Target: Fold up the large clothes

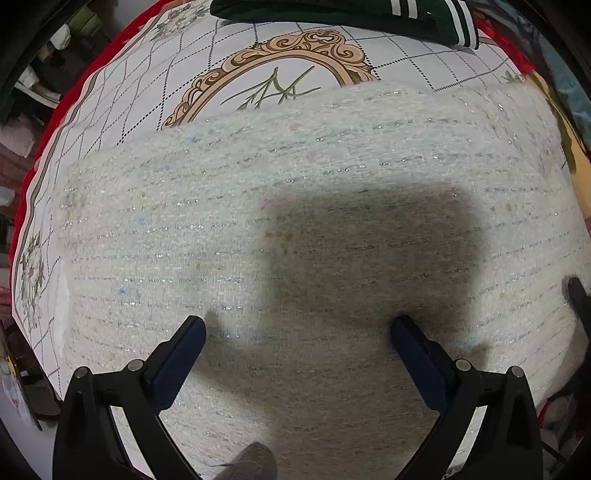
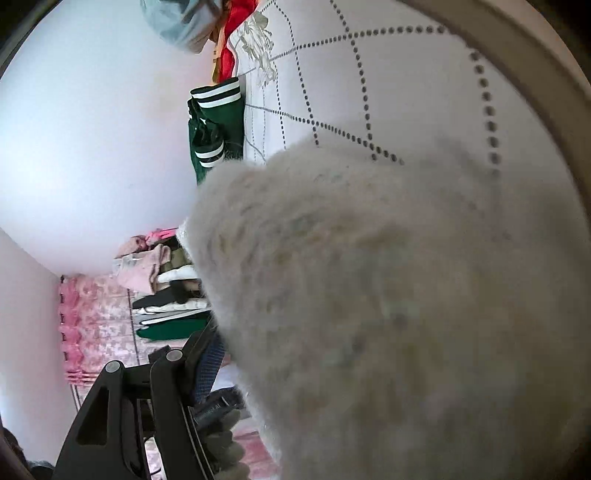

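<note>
No container showed in either view. The white knit garment (image 1: 295, 229) lay flat on the patterned bed cover (image 1: 229, 59), filling the frame's middle, its long axis running left to right. The left gripper (image 1: 297, 332) hung above it, jaws wide apart, holding nothing. The right gripper (image 2: 236, 369) was half buried in knit; its grip could not be told. A folded green garment (image 1: 332, 14) lay along the top edge.

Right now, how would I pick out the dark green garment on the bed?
Start at the white quilted bedspread with its gold oval frame. At its far edge, beyond the fuzzy cream sweater, lies the dark green garment. Its white-striped cuffs set it apart.
</note>
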Motion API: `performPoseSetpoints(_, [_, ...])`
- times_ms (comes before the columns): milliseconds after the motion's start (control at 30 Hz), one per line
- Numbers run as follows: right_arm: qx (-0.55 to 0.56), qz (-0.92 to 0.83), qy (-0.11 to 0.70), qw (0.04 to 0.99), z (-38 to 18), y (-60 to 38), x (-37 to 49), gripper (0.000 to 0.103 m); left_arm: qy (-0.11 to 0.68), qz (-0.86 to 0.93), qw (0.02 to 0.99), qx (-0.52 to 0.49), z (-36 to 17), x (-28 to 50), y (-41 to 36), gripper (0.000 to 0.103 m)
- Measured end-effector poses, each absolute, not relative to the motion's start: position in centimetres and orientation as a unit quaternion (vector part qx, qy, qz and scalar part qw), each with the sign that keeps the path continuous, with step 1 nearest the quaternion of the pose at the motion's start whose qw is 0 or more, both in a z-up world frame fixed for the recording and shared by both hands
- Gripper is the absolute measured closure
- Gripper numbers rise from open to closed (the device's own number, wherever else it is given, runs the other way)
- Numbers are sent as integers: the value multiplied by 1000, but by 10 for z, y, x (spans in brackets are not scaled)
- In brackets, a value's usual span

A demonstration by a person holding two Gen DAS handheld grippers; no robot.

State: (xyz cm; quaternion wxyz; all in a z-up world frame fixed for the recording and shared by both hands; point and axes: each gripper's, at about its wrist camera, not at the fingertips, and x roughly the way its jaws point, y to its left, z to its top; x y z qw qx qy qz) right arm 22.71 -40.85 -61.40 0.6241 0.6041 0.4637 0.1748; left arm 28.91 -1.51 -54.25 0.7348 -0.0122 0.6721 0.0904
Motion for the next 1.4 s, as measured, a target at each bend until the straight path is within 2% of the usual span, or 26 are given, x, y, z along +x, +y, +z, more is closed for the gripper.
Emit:
performPoseSetpoints(100, [617, 173, 453, 620, -615, -405, 243, 35, 666, 95, 740, -17, -543, 295, -14, 0])
performPoseSetpoints(167, [601, 152, 461, 635, -611, -400, 253, 66, 664, 96, 742, -18, -544, 298, -10, 0])
performPoseSetpoints(267, [599, 122, 462, 642, -598, -398, 264, 74, 663, 93, 743, -6, -544, 308, -14, 0])
performPoseSetpoints(467, [583, 93, 441, 675, -536, -408, 272, 76, 661, 59, 748, -5, -542, 320, -44, 0])
performPoseSetpoints(700, [499, 70, 446, 740, -464, -426, 285, 76, 679, -6, 728, -90, -561, 351, -74, 0])
performPoseSetpoints(800, [441, 75, 456, 769, -431, -410, 288, 76, 677, -29, 721, -143, -562, 361, -61, 0])
performPoseSetpoints(1000, [325, 125, 471, 810, -362, -306, 293, 76, 636, 11, 746, -196, -508, 327, 36, 0])
performPoseSetpoints(1200, [223, 186, 520, 803, -366, -145, 280, 76, 611, 134, 757, -188, -455, 245, 184, 0])
performPoseSetpoints(1400, [67, 205, 587, 780, -448, -8, 238, 75, 605, 218, 745, -175, -450, 184, 289, 0])
